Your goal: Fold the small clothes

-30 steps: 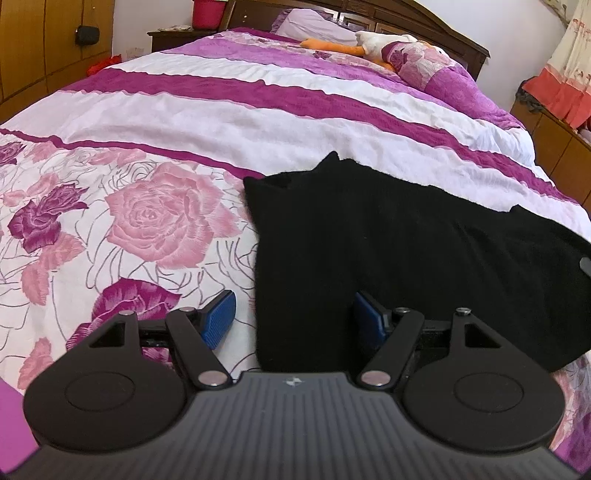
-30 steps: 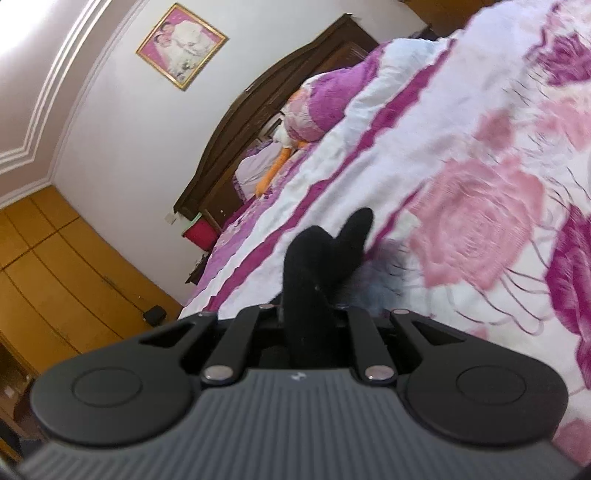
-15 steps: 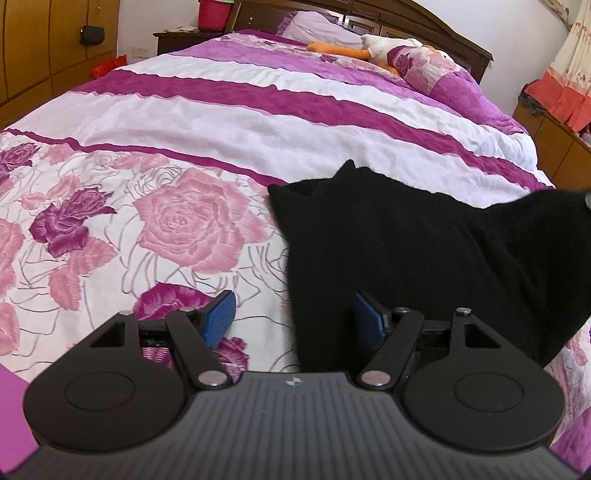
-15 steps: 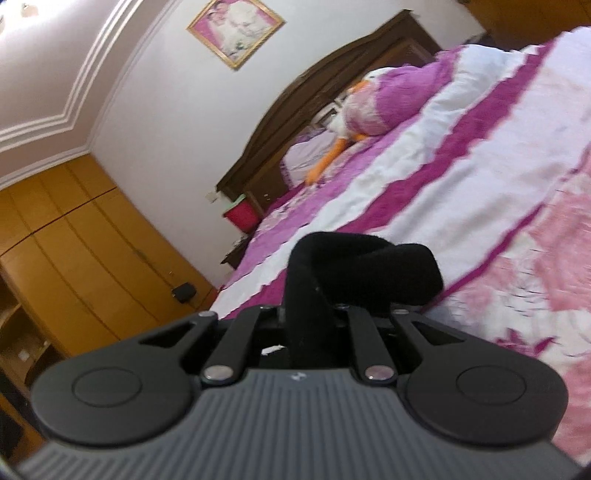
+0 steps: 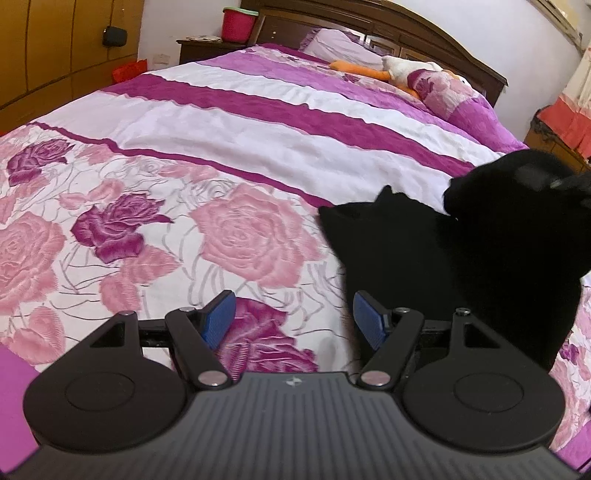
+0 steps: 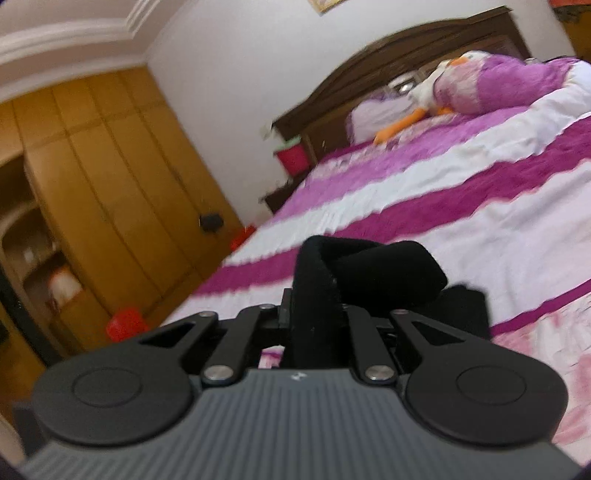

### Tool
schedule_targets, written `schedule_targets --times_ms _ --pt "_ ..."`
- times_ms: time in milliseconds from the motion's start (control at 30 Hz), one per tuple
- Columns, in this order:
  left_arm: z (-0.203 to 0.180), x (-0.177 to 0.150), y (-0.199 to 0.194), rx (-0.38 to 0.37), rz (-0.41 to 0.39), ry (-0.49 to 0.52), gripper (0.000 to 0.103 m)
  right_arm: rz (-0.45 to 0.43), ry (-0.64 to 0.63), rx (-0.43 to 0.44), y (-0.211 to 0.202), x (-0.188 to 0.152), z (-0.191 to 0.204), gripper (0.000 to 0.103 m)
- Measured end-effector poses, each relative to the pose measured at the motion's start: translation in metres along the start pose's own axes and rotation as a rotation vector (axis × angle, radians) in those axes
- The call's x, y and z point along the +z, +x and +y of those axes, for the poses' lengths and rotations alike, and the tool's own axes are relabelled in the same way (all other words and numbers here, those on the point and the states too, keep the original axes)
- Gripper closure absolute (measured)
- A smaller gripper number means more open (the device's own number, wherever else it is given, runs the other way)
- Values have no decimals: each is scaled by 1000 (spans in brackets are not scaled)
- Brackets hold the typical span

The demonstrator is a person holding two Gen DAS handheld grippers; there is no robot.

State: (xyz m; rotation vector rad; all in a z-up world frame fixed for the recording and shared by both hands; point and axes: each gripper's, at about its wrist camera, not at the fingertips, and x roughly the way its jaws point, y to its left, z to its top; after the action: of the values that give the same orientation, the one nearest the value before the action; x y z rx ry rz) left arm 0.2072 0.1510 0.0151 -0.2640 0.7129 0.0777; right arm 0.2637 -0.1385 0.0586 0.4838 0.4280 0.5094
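Note:
A small black garment (image 5: 424, 258) lies on the floral bedspread (image 5: 240, 236) at the right of the left wrist view. My left gripper (image 5: 293, 319) is open and empty, its blue pads (image 5: 218, 317) hovering just left of the garment's near edge. My right gripper (image 6: 314, 317) is shut on a fold of the black garment (image 6: 369, 269) and holds it lifted above the bed. In the left wrist view that lifted part (image 5: 517, 206) hangs over the flat part at the right; the right gripper itself is barely visible there.
A pink and purple striped bedspread (image 5: 295, 110) covers the bed up to a dark wooden headboard (image 5: 369, 26). A plush duck (image 5: 388, 68) and pillows lie at the head. Wooden wardrobes (image 6: 110, 184) stand at the left. A nightstand holds a red bucket (image 5: 238, 22).
My right gripper has lifted the garment's right side and carried it leftward over the flat part. My left gripper has shifted left, off the garment, still open.

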Motion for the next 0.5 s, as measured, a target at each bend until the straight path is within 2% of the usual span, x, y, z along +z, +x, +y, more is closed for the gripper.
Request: schedule_targets --times_ms 300,500 --pt "24 -4 1 -6 -7 -43 28 210 -114 -19 60 -67 27 92" --pt "25 -1 3 -17 -13 -51 28 234 -117 -23 62 -73 30 88"
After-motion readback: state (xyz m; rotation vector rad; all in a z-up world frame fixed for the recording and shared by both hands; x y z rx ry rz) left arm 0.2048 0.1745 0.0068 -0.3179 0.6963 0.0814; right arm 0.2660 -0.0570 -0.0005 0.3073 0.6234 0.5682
